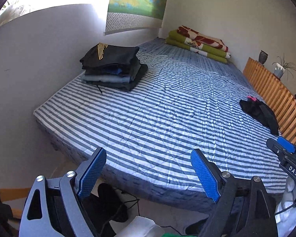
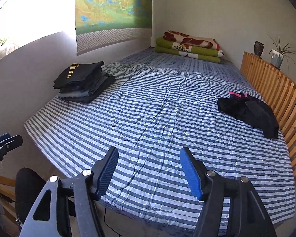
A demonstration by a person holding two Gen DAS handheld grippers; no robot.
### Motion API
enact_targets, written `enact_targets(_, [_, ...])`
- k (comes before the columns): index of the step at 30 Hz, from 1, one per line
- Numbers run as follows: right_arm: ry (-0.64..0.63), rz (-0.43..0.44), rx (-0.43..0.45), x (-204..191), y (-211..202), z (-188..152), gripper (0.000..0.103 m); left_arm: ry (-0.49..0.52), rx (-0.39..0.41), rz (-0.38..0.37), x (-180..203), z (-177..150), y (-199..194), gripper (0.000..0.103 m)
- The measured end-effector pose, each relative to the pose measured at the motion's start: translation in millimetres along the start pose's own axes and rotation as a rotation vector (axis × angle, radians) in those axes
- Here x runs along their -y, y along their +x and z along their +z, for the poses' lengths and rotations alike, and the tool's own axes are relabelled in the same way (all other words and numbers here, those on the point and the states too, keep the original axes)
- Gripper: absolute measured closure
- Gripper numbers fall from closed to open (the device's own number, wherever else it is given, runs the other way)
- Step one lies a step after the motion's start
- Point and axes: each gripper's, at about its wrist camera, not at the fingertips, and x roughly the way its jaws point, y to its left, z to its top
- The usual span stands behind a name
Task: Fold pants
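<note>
A crumpled pair of black pants (image 2: 250,112) with a pink trim lies on the bed's right side beside the wooden rail; it also shows in the left wrist view as the black pants (image 1: 260,112). A pile of folded dark garments (image 1: 112,69) stands at the bed's left edge, the same pile (image 2: 82,85) far left in the right wrist view. My left gripper (image 1: 148,154) hangs open over the bed's near edge, nothing between its fingers. My right gripper (image 2: 149,154) is open too, above the striped cover, well short of the pants.
The bed has a blue-and-white striped cover (image 2: 157,118). Folded green and red blankets (image 2: 189,45) lie at the far end. A slatted wooden rail (image 2: 276,90) runs along the right, with a vase (image 2: 258,48) and a potted plant (image 2: 278,55) behind it. Walls close the left and the back.
</note>
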Motion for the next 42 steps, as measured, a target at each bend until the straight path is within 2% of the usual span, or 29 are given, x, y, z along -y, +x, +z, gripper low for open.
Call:
enact_targets(9, [0.025,-0.026,-0.005,4,10,-2,0.034,0.017,0.012,-0.019,8,13,4,0.009])
enact_targets(16, [-0.004,-0.037,-0.004,-4,17,-2,0.027,0.021,0.002,0.011,4,11,15,0.005])
enact_targets(42, [0.027,-0.051,-0.037,9,27,-8,0.025,0.032,-0.032,0.025,13,8,37,0.003])
